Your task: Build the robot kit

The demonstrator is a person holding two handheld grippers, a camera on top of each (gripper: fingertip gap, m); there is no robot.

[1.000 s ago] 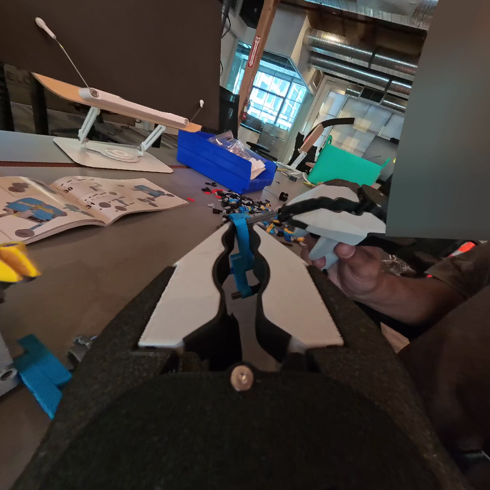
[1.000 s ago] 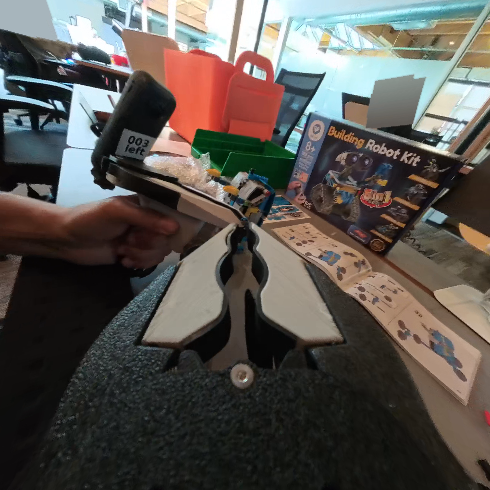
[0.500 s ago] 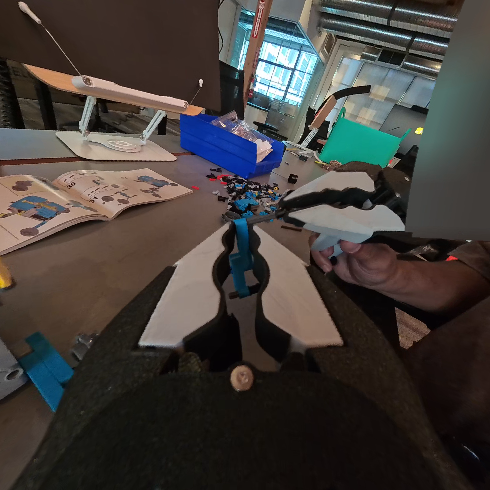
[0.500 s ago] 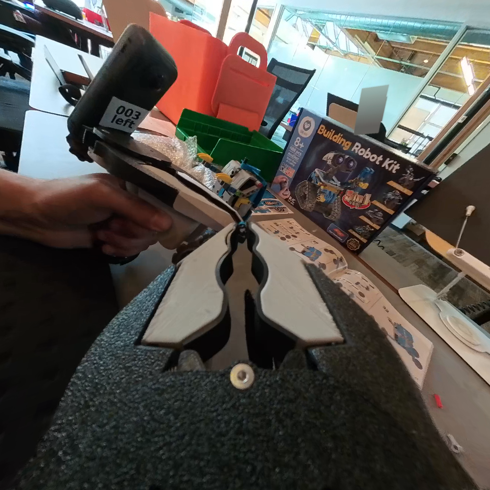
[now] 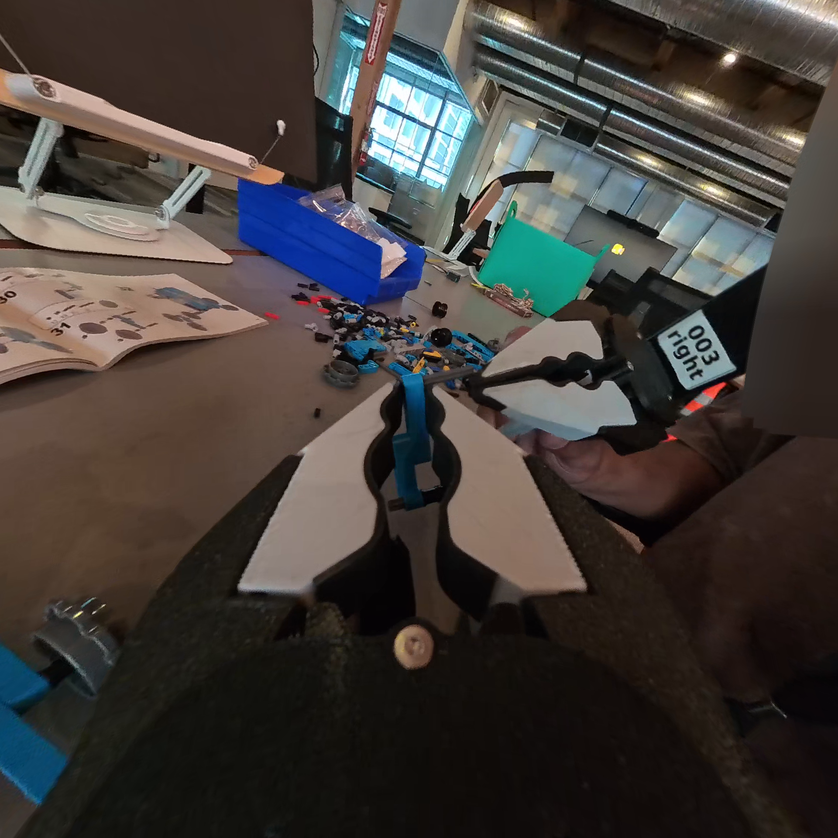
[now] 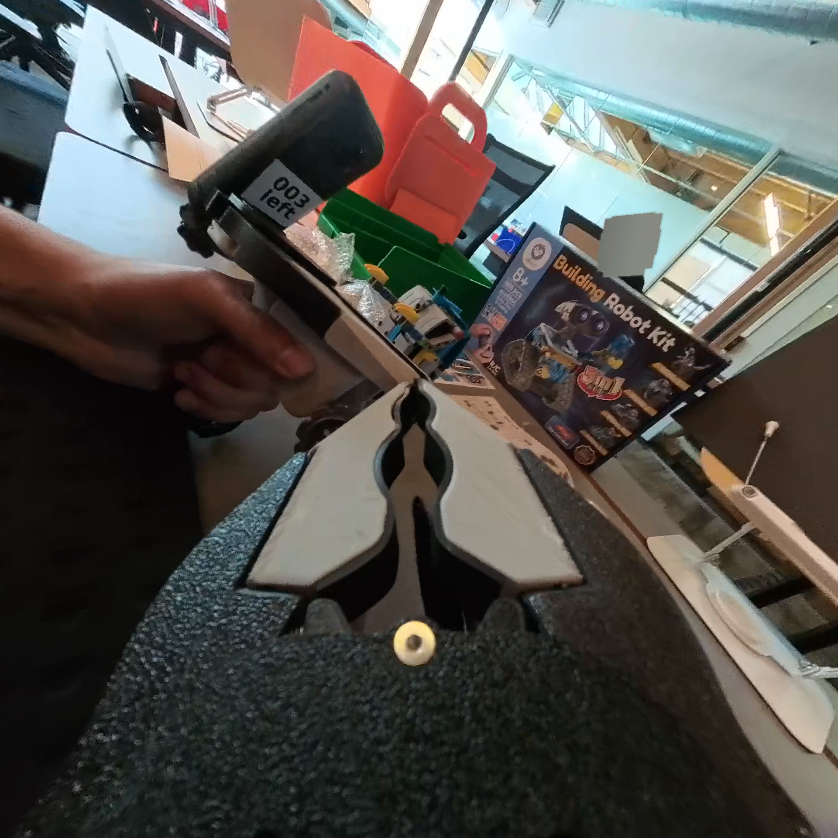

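My left gripper point(image 5: 412, 385) is shut on an upright blue beam piece point(image 5: 410, 435), its pads pressed on both sides above the grey table point(image 5: 181, 453). A thin grey axle point(image 5: 446, 375) sticks out of the beam's top end to the right. It ends at the tips of my right gripper point(image 5: 474, 390), which a hand holds there. In the right wrist view my right gripper point(image 6: 416, 385) has its fingertips together with nothing visible between them. It sits right at the tip of the left gripper point(image 6: 410, 369).
A pile of small parts point(image 5: 390, 340), a grey wheel point(image 5: 341, 374), a blue bin point(image 5: 317, 245) and an open booklet point(image 5: 113, 317) lie ahead. A grey gear point(image 5: 77, 635) sits near left. The kit box point(image 6: 603, 353), a part-built model point(image 6: 421, 326) and a green bin point(image 6: 408, 254) show in the right wrist view. My left and right fingertips are right by each other. From either gripper's tips it is about 15 centimetres to the part-built model point(image 6: 421, 326).
My right gripper's fingertips, earlier slightly apart around the dark axle end, have come fully together. Both grippers tilted and shifted a little. The left keeps its hold on the blue beam.
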